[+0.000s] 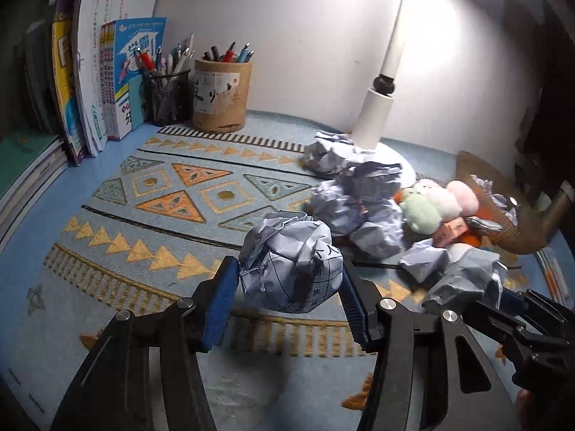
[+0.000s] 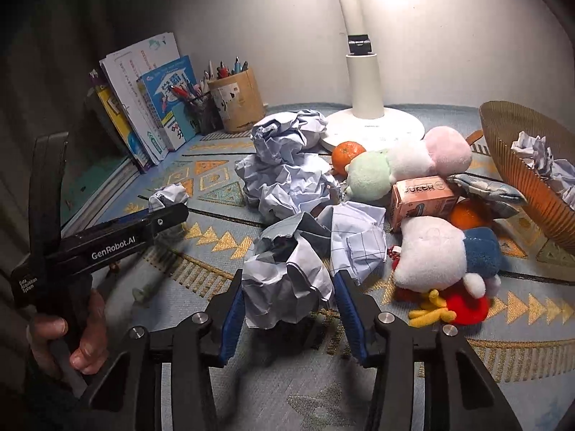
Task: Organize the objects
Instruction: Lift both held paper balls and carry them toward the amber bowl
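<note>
The left tongs (image 1: 289,283) are closed on a crumpled paper ball (image 1: 291,262), held above the patterned counter (image 1: 151,215). The right tongs (image 2: 285,296) are clamped on a second paper wad (image 2: 285,287). Beyond them, more loose wads (image 2: 287,176), plush toys (image 2: 427,255), oranges (image 2: 346,154) and a card box (image 2: 422,197) are heaped. At far right, few wads are seen inside the ribbed basket (image 2: 517,165); most sorting appears left.

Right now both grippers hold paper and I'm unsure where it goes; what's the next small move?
Probably carry the right gripper's paper ball right to the basket: crumpled paper already lies in it.
</note>
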A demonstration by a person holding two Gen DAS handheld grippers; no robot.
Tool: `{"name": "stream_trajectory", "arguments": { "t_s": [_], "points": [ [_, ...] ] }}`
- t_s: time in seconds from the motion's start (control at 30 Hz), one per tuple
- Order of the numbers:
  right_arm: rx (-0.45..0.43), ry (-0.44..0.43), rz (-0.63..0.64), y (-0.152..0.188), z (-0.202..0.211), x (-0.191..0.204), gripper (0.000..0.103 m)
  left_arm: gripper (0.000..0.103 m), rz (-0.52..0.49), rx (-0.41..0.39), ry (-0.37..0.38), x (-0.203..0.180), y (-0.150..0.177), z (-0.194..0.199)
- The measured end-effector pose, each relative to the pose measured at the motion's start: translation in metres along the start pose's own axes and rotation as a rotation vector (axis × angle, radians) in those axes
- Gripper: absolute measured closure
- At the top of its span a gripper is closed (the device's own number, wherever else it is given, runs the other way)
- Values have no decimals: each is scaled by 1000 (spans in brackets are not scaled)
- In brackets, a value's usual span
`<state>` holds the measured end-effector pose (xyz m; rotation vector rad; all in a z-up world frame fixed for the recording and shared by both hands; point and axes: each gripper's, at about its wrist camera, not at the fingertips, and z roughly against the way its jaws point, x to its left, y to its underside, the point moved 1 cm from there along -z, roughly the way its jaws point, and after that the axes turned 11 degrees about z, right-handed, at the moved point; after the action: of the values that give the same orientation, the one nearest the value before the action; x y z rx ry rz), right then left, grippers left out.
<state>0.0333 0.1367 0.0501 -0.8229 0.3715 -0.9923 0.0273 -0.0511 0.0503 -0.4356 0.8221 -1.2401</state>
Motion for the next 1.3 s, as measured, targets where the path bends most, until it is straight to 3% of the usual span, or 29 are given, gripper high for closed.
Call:
{"name": "stream_trajectory", "arguments": {
  "t_s": [0.17, 0.23, 0.37, 0.57, 0.6, 0.67, 0.9, 1.03, 1.23, 1.3],
  "points": [
    [-94, 111, 28, 15, 67, -23, 56, 50, -43, -22, 163, -61, 25, 24],
    [-94, 155, 5, 29, 83, -38, 56, 50, -51, -22, 219, -81, 35, 24],
    [-49, 148, -124, 59, 89, -80, 56, 50, -65, 22, 314, -115, 57, 14],
    [14, 85, -177, 77, 76, -104, 51, 50, -135, 61, 257, -138, 77, -6],
    [15, 76, -179, 77, 75, -103, 40, 50, -134, 64, 264, -138, 77, -7],
    [20, 94, -182, 79, 76, -104, 32, 50, -138, 79, 267, -137, 78, -8],
    [49, 54, -198, 82, 72, -105, 32, 50, -164, 51, 262, -140, 82, -3],
    [35, 63, -200, 88, 85, -101, 32, 50, -154, 48, 270, -138, 80, -2],
    [86, 108, -157, 97, 83, -79, 32, 50, -162, 45, 267, -140, 81, -2],
    [88, 118, -165, 98, 79, -78, 37, 50, -162, 43, 265, -140, 81, -2]
  ]
}}
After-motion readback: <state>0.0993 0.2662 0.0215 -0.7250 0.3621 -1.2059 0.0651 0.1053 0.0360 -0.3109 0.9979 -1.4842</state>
